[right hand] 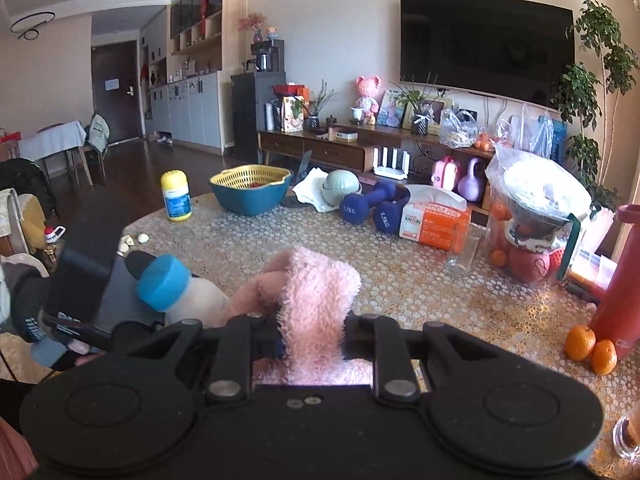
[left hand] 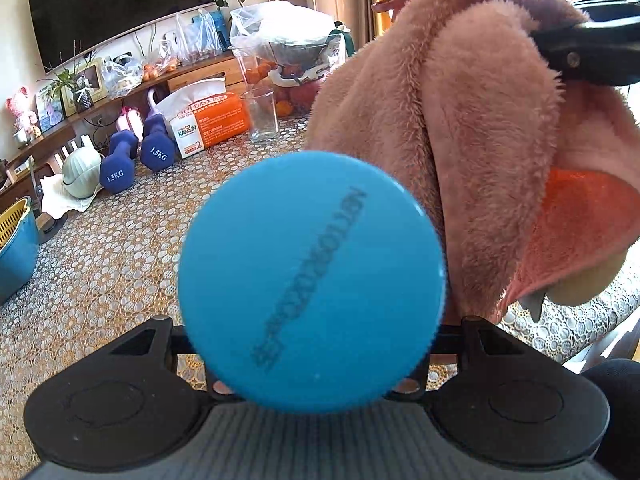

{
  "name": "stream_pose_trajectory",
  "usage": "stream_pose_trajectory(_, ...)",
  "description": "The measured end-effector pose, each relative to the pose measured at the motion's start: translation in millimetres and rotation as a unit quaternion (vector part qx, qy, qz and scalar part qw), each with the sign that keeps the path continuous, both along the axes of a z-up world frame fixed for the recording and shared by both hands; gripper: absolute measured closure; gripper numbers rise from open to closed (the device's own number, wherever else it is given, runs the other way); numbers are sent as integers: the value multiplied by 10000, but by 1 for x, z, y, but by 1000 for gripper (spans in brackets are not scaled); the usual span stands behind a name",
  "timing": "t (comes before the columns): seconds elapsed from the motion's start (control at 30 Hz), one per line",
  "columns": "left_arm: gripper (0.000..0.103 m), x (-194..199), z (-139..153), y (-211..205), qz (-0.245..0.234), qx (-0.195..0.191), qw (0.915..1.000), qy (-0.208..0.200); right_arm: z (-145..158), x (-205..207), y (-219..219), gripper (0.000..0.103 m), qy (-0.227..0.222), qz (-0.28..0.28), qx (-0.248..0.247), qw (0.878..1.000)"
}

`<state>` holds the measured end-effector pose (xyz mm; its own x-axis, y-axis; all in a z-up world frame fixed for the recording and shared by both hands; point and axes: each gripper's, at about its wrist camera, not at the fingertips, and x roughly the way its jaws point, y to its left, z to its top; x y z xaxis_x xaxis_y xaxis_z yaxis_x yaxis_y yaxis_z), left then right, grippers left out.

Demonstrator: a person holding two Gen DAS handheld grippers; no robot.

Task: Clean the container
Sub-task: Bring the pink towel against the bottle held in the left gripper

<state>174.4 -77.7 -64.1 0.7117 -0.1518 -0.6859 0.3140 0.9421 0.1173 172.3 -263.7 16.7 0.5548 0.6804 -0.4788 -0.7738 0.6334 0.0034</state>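
**Bottle braced in the left gripper, cloth in the right, wipe in progress**

Left gripper: closed on the container, a pale bottle with a blue cap. In the left wrist view the cap faces straight into the lens and fills the centre, so the bottle lies along the fingers with its cap end toward the camera. The fingers themselves are mostly hidden behind the cap. In the right wrist view the bottle is held off the tabletop, tilted, cap up and to the left, body running down toward the cloth. A gloved hand is at the left edge behind the gripper body.

Right gripper: jaws narrowed on a fold of fluffy pink cloth, which bunches up between them and spills forward. The left wrist view shows the same cloth hanging in thick folds just beside the cap, with an orange-pink underside visible lower right and a black finger pinching it at the upper right.

Reading of the hold: one gripper steadies the bottle in the air so the other can bring the cloth against its body. The cloth appears to meet the bottle's lower part; actual contact is hidden by the pile.

Pose: the two grippers are close together above the near edge of the tabletop, roughly facing each other.

Clutter beyond, well apart: dumbbells, tissue pack, a clear glass.
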Motion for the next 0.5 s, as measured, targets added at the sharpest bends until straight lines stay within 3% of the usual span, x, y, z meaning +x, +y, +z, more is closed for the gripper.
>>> stream_pose_trajectory(0.27, 53, 7, 5, -14, -215, -54, 9996, -194, 11, -6, 17, 80, -45, 664, -91, 9977)
stream_pose_trajectory(0.5, 53, -2, -2, -1, -334, -287, 9989, -175, -2, 6, 37, 80, 23, 524, -426, 9977)
